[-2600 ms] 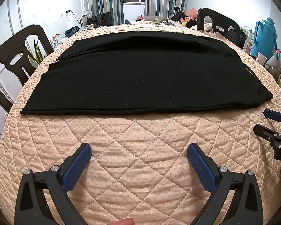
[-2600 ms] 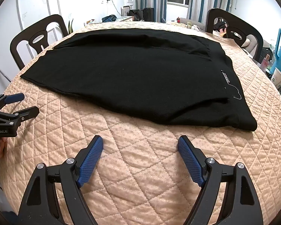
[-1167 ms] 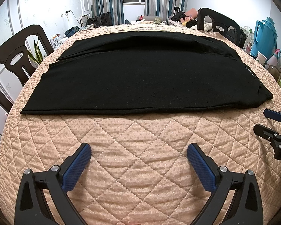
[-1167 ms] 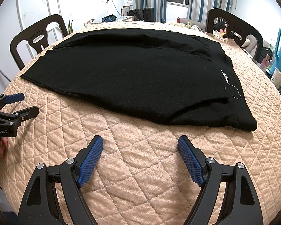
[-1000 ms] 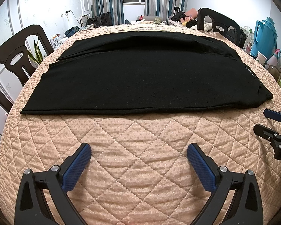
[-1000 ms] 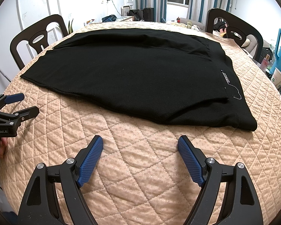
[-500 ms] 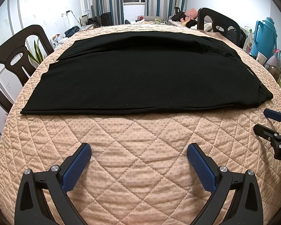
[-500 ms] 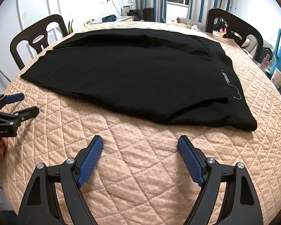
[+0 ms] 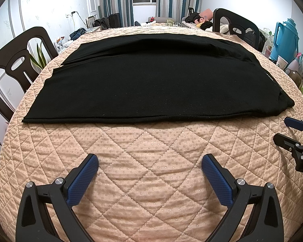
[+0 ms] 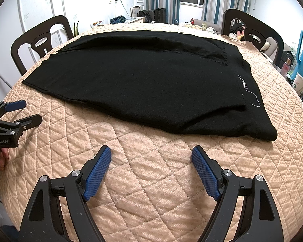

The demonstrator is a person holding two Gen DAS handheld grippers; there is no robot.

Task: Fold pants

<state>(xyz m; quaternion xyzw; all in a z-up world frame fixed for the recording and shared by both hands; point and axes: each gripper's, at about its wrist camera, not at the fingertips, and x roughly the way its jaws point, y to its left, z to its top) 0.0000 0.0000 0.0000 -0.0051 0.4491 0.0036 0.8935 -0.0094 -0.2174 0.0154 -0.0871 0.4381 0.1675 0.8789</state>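
— What are my claws doing?

— Your left claw point(image 9: 149, 165) and your right claw point(image 10: 151, 156) both stand wide apart, holding nothing, over bare quilted cover near the table's point(image 9: 151, 147) near edge. On your left claw's body, seen from the right wrist, you can read "GenRobot.AI".

— And the pants?

— The black pants point(image 10: 143, 80) lie flat across the middle of the table, the waistband toward the right edge. White lettering near the waistband point(image 10: 244, 85) reads "STAND". A strip of open cover lies between your claws and the pants' near hem. Chairs stand at the left edge point(image 9: 16, 68) and the far right corner point(image 9: 238, 28).
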